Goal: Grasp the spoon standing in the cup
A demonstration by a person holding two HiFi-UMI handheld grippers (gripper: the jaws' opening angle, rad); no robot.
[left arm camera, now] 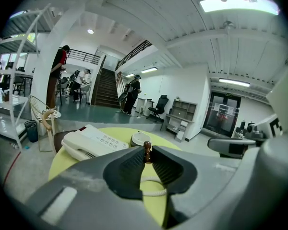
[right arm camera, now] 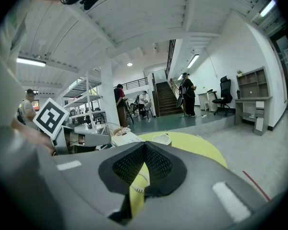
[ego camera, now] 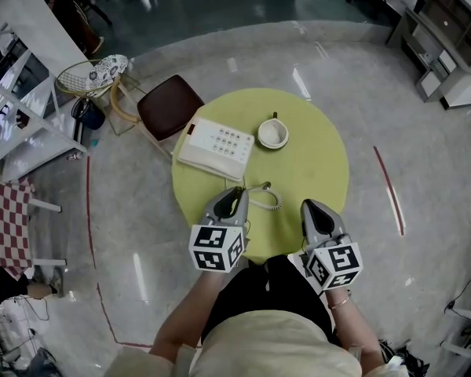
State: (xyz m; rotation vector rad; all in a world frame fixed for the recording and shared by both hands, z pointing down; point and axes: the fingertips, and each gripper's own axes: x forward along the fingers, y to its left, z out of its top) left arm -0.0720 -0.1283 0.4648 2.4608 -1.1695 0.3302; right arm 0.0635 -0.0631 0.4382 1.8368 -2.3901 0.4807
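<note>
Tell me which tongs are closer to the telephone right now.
Left. The left tongs sit just on the person's side of the telephone, near its coiled cord. The right tongs sit further off, over the table's near right part.

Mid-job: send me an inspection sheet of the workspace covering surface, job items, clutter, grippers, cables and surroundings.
Surface: round yellow-green table.
Job's things: white cup on the far side; dark piece at its far rim, too small to confirm as the spoon.
Clutter: white telephone left of the cup.
Grippers: left gripper and right gripper over the near edge, well short of the cup. Right jaws together, empty. Left jaws nearly together, a brown knobbed stick between the tips, grip unclear.
Cables: coiled cord between the grippers.
Surroundings: brown stool beside the table; people near a staircase.
</note>
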